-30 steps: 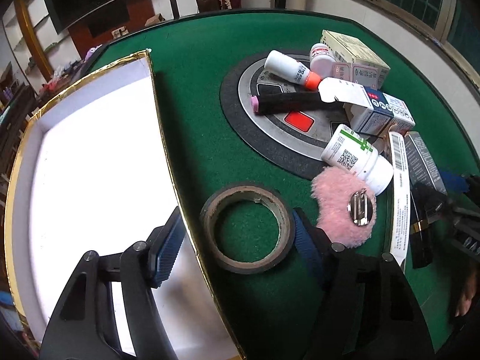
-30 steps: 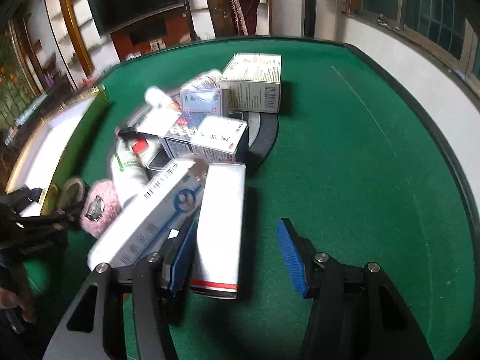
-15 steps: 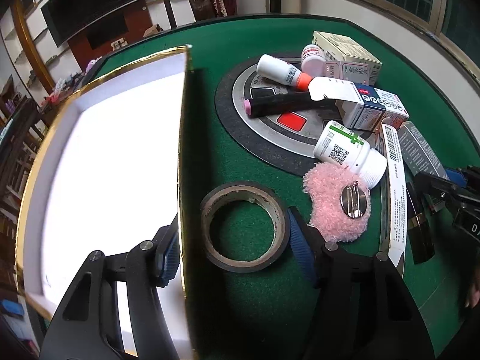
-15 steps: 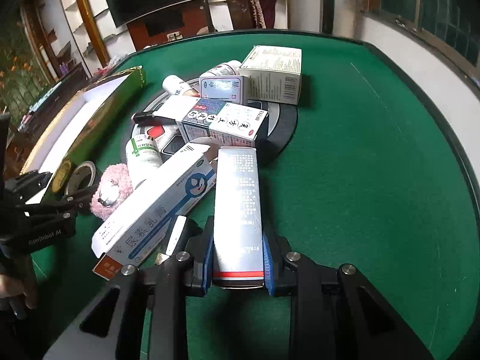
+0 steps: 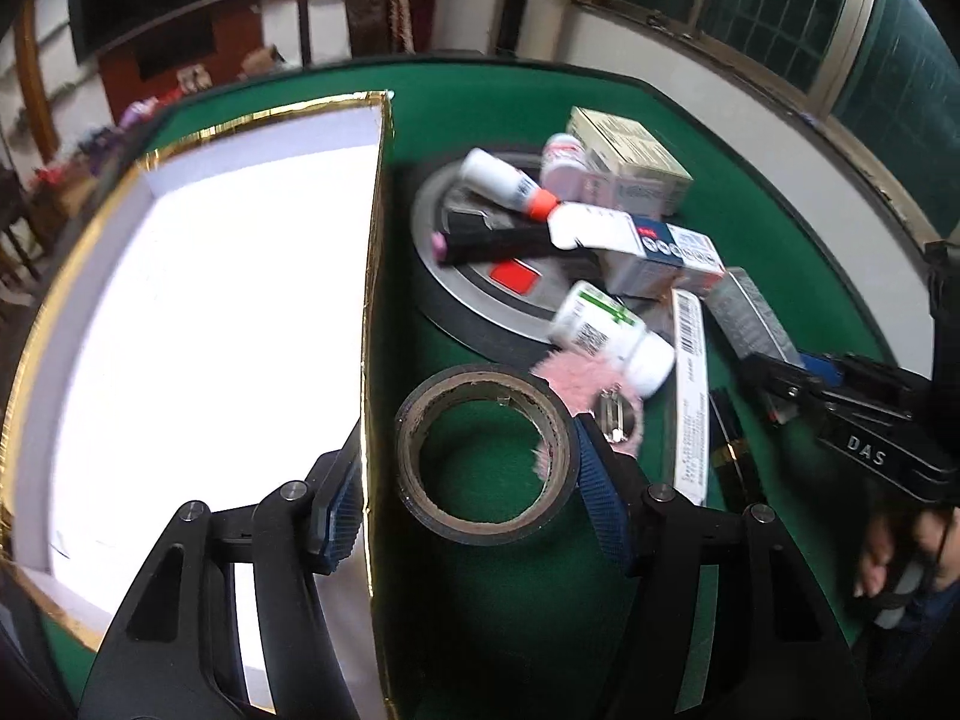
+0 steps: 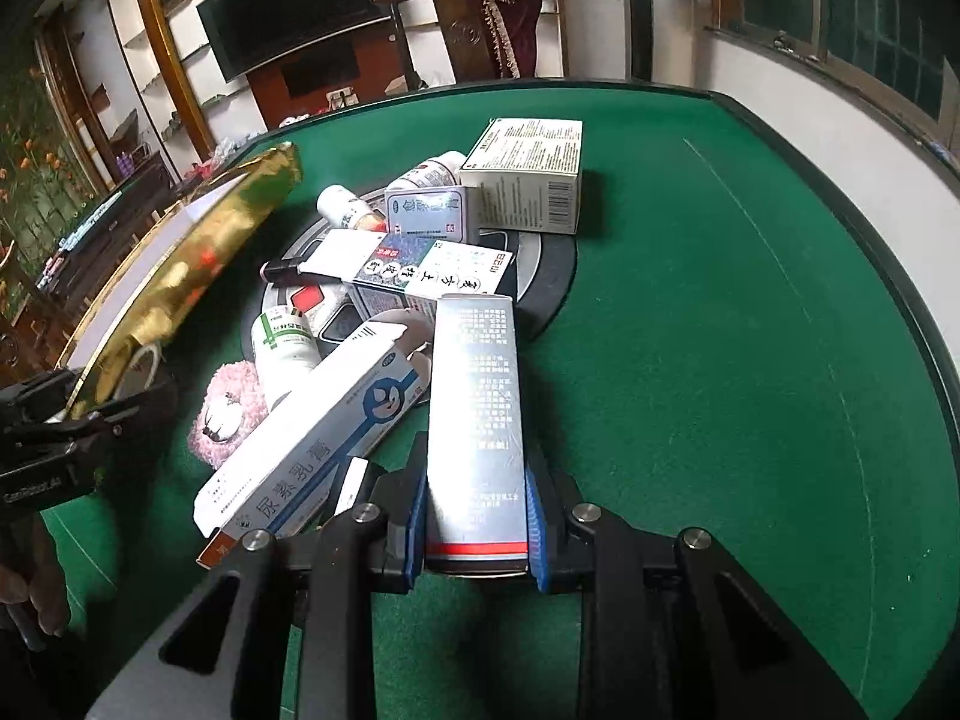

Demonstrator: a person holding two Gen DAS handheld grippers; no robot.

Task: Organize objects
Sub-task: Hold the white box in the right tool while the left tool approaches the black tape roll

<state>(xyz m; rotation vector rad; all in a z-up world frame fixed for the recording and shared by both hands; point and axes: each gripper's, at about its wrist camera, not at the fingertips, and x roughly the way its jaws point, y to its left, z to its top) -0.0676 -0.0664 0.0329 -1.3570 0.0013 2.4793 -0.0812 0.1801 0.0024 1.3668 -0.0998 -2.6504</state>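
My left gripper (image 5: pixel 471 498) straddles the gold-edged wall of a white open box (image 5: pixel 198 324) and a dark tape roll (image 5: pixel 486 456). One pad presses the wall from inside and the other presses the roll's outer rim, so both are pinched together. The box (image 6: pixel 198 264) stands tilted in the right wrist view, its gold side raised. My right gripper (image 6: pixel 477 510) is shut on the near end of a long silver-grey carton (image 6: pixel 474 396), which points away over the green felt table (image 6: pixel 720 360).
A long white-and-blue carton (image 6: pixel 312 450), a pink fluffy clip (image 5: pixel 576 378) and a green-labelled white bottle (image 5: pixel 612 330) lie beside the roll. Behind them a round grey disc (image 5: pixel 480 294) carries a black marker (image 5: pixel 498 240), an orange-capped bottle (image 5: pixel 504 183) and several medicine boxes (image 6: pixel 528 174).
The right jaws closed onto the silver-grey carton. The left jaws narrowed around the box wall and tape roll, and the box's near wall swung up and rightward.
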